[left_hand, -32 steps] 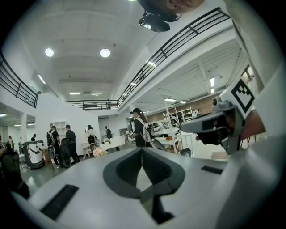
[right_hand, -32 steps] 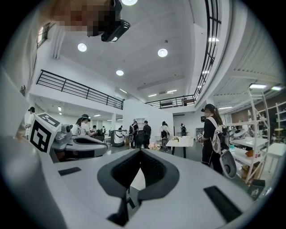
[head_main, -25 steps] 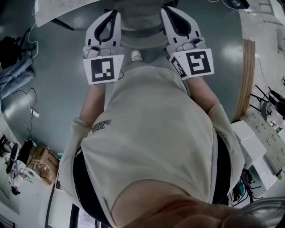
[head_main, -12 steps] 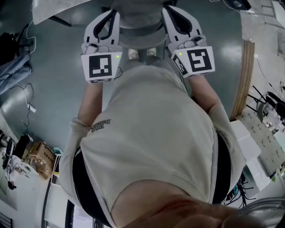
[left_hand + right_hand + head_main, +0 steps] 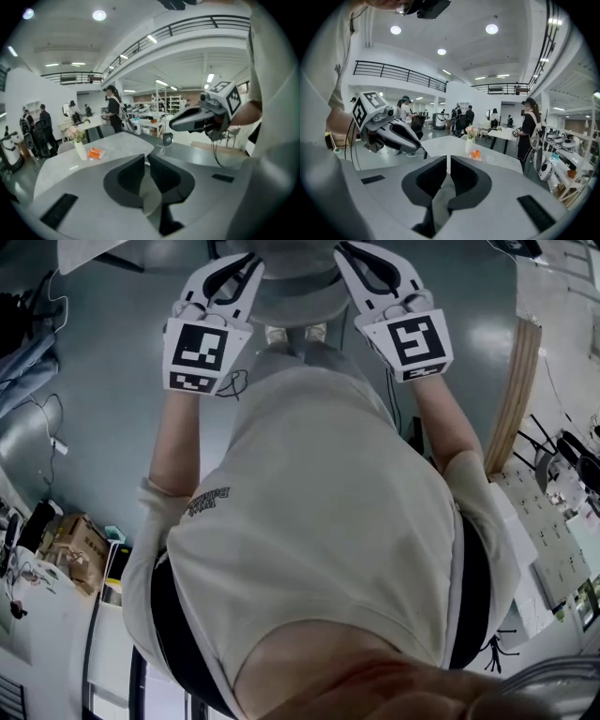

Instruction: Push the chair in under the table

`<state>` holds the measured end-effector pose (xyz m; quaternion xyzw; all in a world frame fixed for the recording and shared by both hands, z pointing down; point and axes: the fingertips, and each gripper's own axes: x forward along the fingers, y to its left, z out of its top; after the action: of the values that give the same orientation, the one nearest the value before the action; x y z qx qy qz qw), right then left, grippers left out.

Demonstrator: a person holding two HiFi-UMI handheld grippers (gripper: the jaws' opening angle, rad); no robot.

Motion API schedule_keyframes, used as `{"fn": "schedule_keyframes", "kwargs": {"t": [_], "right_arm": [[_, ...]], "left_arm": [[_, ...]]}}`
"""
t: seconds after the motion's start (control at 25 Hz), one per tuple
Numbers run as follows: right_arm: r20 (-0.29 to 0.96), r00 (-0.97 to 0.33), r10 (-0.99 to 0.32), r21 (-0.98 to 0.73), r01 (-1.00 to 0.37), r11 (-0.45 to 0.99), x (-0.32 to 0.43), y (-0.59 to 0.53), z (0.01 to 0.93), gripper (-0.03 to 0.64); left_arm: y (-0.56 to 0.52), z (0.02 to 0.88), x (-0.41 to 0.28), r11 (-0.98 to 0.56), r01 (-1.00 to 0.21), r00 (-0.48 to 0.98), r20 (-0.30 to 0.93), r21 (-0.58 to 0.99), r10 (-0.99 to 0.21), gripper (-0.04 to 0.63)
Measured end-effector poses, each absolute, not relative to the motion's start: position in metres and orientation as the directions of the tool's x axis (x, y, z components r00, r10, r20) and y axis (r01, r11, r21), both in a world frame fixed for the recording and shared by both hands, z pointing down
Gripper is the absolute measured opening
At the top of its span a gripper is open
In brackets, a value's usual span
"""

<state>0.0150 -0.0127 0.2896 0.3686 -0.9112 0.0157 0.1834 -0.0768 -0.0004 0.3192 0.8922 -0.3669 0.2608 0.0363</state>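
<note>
"What sort of place is this?"

"A big open lab hall. There's a mezzanine railing (image 5: pixel 398 73), ceiling lights (image 5: pixel 491 29), equipment shelves (image 5: pixel 165 101), a white table (image 5: pixel 445 143), and cables (image 5: pixel 58 444) on the grey floor (image 5: pixel 112 352)."

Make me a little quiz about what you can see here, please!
1. True or false: the vase on the table holds flowers.
2. The left gripper is: A wide open, B shut, C holding a cup.
3. What colour is the packet beside the vase?
Key: 1 true; 2 B; 3 orange.
</note>
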Motion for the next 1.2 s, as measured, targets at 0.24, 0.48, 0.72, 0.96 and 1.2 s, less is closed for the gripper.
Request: {"fn": "schedule_keyframes", "kwargs": {"t": [0.24, 0.48, 0.72, 0.96, 1.2], "right_arm": [[0.536, -0.667, -0.517, 0.099, -0.558, 0.824, 0.015, -0.006, 0.346, 0.114], [0.69, -0.627, -0.362, 0.031, -0.474, 0.88, 0.027, 0.011, 0.416, 0.184], [0.787, -0.578, -0.217, -0.071, -0.434, 0.898, 0.038, 0.029, 0.493, 0.23], [0.822, -0.568, -0.037, -0.194, -0.341, 0.92, 0.029, 0.059, 0.548, 0.259], [0.868, -0.488, 0.086, -0.208, -0.202, 0.957, 0.029, 0.09, 0.596, 0.287]], "left_arm": [[0.018, 0.393, -0.069, -0.861, -0.486, 0.523, 0.739, -0.15, -0.424, 0.102], [0.039, 0.458, -0.067, -0.938, -0.34, 0.484, 0.843, -0.067, -0.235, 0.177], [0.057, 0.514, -0.066, -0.97, -0.239, 0.497, 0.863, 0.038, -0.089, 0.226], [0.09, 0.577, -0.069, -0.958, -0.183, 0.442, 0.889, 0.22, 0.119, 0.283], [0.116, 0.625, -0.067, -0.983, -0.045, 0.37, 0.918, 0.175, 0.147, 0.291]]}}
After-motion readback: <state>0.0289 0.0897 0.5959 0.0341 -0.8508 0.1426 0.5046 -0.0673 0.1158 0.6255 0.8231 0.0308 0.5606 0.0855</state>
